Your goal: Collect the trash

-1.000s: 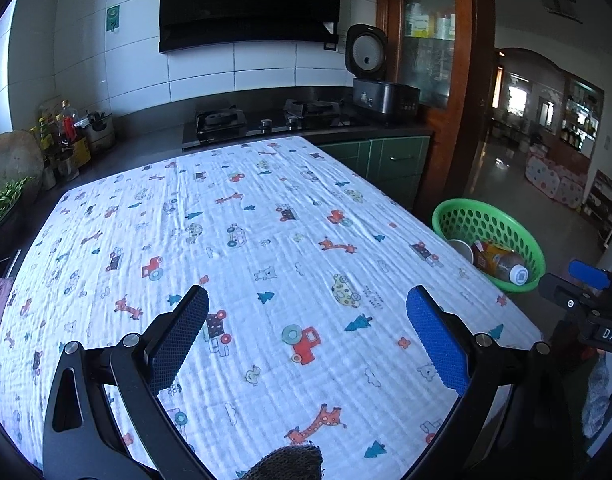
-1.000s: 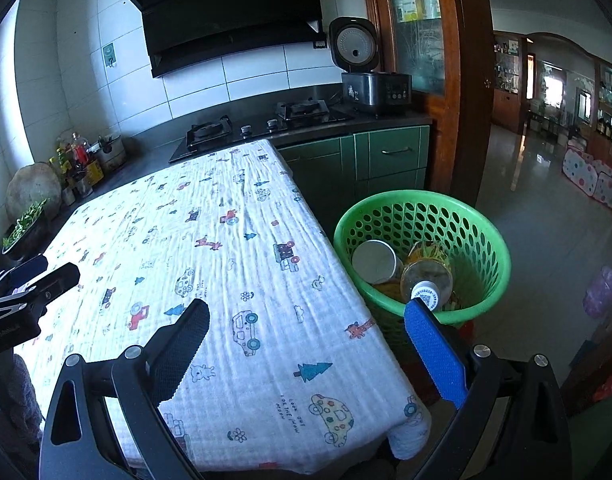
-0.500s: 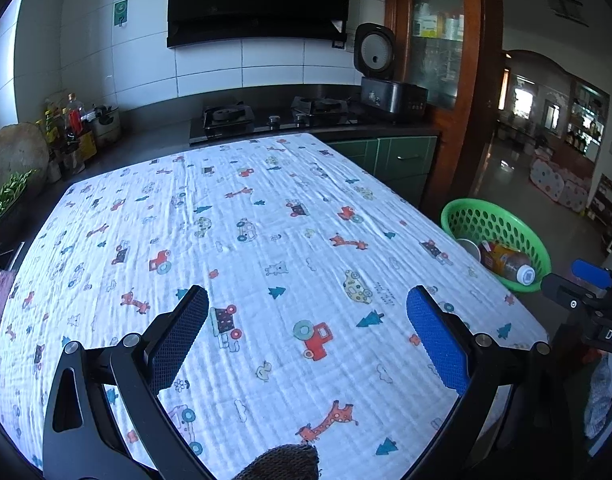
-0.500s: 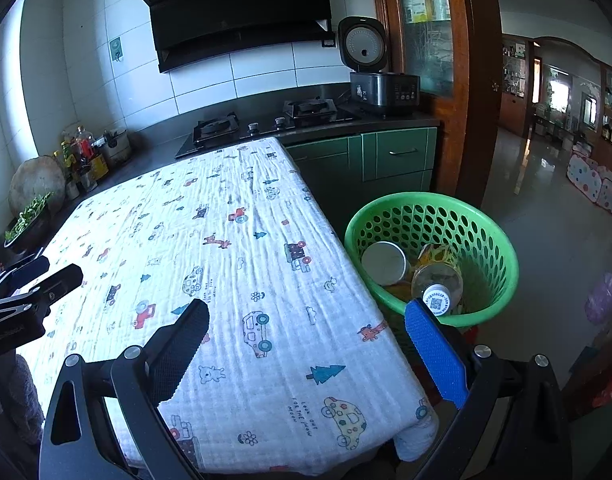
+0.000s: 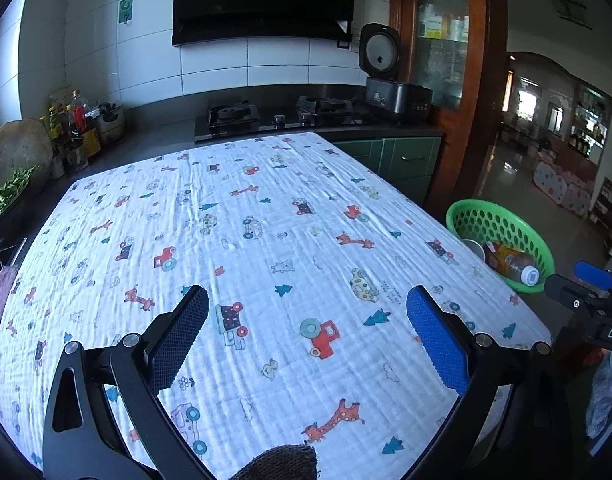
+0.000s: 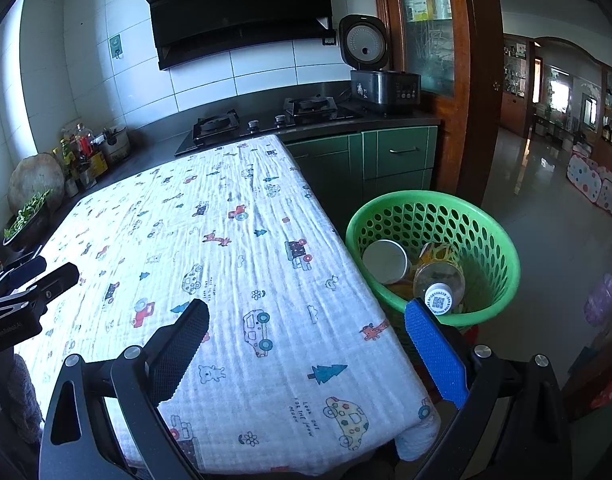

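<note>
A green perforated basket (image 6: 494, 236) stands on the floor by the table's right edge; it also shows in the left wrist view (image 5: 502, 216). Inside lie a plastic bottle (image 6: 438, 280) with a white cap and a white paper cup (image 6: 386, 262). The table carries a white cloth (image 5: 265, 240) printed with cartoon cars and animals, with no trash on it. My left gripper (image 5: 308, 336) is open and empty above the table's near side. My right gripper (image 6: 306, 344) is open and empty above the table's near right corner, just left of the basket.
A dark counter behind the table holds a gas hob (image 5: 277, 114), a rice cooker (image 5: 394, 88), bottles and jars (image 5: 73, 124) and greens (image 5: 5, 192). Green cabinets (image 6: 386, 160) and a wooden cabinet (image 6: 446, 60) stand right. A tiled floor (image 6: 546, 200) runs beyond the basket.
Both grippers have pulled back and risen slightly, so the table and basket sit a little farther off. Both stay open and empty.
</note>
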{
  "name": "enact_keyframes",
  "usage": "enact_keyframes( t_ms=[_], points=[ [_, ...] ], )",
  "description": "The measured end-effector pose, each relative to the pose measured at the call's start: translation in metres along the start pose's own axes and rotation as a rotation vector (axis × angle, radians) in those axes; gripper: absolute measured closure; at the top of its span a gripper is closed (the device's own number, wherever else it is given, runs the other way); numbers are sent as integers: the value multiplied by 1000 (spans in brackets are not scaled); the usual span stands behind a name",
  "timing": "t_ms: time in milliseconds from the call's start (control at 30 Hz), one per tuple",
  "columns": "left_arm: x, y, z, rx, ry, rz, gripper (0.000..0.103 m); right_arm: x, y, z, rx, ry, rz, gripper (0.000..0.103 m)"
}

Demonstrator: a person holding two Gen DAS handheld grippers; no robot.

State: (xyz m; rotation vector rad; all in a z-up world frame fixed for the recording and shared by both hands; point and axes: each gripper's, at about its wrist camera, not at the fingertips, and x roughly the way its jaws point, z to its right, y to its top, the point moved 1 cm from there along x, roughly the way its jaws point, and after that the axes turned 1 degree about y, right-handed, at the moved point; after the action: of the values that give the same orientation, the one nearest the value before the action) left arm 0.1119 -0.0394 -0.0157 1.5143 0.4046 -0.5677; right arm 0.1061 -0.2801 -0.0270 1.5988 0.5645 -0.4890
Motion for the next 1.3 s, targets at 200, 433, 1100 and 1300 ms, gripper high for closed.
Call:
enact_keyframes(
  t_ms=[200, 433, 1100, 1300],
  points=[
    [0, 0, 1, 3, -1, 0, 5, 0, -1, 1, 0, -1, 0, 8],
    [0, -1, 1, 4, 2, 1, 5, 1, -2, 2, 1, 1, -1, 8],
    [-2, 2, 0, 5, 12, 8, 5, -1, -1, -1, -6, 1, 10, 8],
    [-2, 3, 0, 8, 18, 12, 5, -2, 0, -3, -19, -2, 24, 8]
  ],
)
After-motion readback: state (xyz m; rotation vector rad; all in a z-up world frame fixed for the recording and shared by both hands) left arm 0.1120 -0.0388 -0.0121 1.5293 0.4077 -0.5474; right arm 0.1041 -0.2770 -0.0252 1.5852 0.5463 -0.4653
